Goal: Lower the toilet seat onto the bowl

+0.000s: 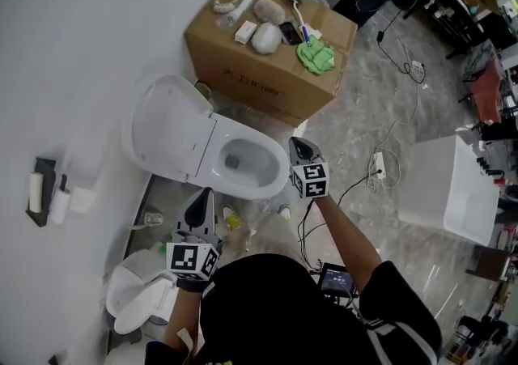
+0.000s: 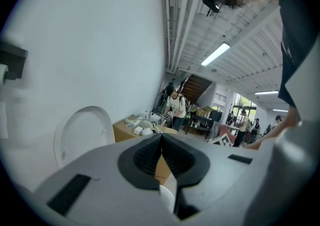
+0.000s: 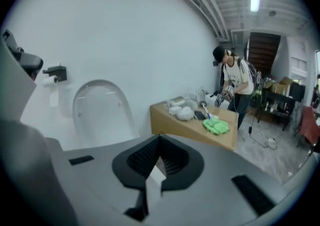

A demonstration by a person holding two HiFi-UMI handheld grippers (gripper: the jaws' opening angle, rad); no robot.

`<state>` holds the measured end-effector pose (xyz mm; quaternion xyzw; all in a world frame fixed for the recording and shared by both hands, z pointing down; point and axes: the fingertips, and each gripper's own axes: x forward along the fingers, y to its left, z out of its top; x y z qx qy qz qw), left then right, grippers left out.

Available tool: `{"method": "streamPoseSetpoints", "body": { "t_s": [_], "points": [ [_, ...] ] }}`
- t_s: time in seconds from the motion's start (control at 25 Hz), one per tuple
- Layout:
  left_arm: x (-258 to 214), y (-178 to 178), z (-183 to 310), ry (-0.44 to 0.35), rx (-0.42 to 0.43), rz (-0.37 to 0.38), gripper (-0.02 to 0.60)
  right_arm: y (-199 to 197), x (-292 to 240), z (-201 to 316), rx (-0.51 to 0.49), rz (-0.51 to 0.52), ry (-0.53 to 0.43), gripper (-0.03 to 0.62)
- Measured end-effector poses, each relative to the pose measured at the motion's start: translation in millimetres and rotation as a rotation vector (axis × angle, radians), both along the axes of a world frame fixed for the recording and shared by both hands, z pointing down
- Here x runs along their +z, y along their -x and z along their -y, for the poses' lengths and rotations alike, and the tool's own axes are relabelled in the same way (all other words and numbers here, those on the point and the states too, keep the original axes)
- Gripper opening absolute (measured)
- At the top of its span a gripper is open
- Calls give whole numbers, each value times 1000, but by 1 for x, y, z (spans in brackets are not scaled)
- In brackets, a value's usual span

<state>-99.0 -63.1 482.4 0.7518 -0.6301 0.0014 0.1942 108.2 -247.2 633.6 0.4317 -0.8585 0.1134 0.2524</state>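
Toilet seat (image 1: 168, 130) is standing upright against the wall (image 1: 73, 48), ahead of both tools and off to their left. The open bowl (image 1: 247, 163) is lying just left of my right gripper (image 1: 296, 143) and a little beyond the tip of my left gripper (image 1: 204, 195). I am holding both grippers clear of the toilet, touching nothing. The left jaws are pressing together with nothing between them, and the right jaws are likewise closed tight and empty. Past the right gripper's tip, slightly to its right, a cardboard box (image 3: 192, 127) is carrying a green cloth (image 3: 216, 126).
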Motion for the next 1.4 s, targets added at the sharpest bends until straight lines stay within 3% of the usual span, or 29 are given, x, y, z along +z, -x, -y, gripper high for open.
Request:
{"method": "streamPoseSetpoints", "body": {
  "t_s": [0.12, 0.28, 0.36, 0.72, 0.96, 1.16, 1.4],
  "points": [
    [-16, 6, 2, -29, -10, 15, 12, 9, -72, 4, -8, 82, -75, -8],
    [-36, 11, 0, -55, -18, 13, 12, 12, -150, -12, 40, 285, -103, -8],
    [-43, 13, -1, -66, -11, 27, 12, 17, -178, -26, 38, 327, -134, -8],
    [-54, 17, -5, -84, -10, 71, 12, 51, -251, -72, -106, 312, -290, -8],
    [-55, 23, -17, -87, -32, 87, 12, 68, -261, -77, -132, 329, -307, -6],
    [-46, 31, -25, -45, -44, 135, 12, 82, -270, -86, -172, 327, -336, -8],
    [-55, 37, -23, -72, -43, 153, 12, 90, -274, -92, -192, 330, -342, -8]
  ]
}}
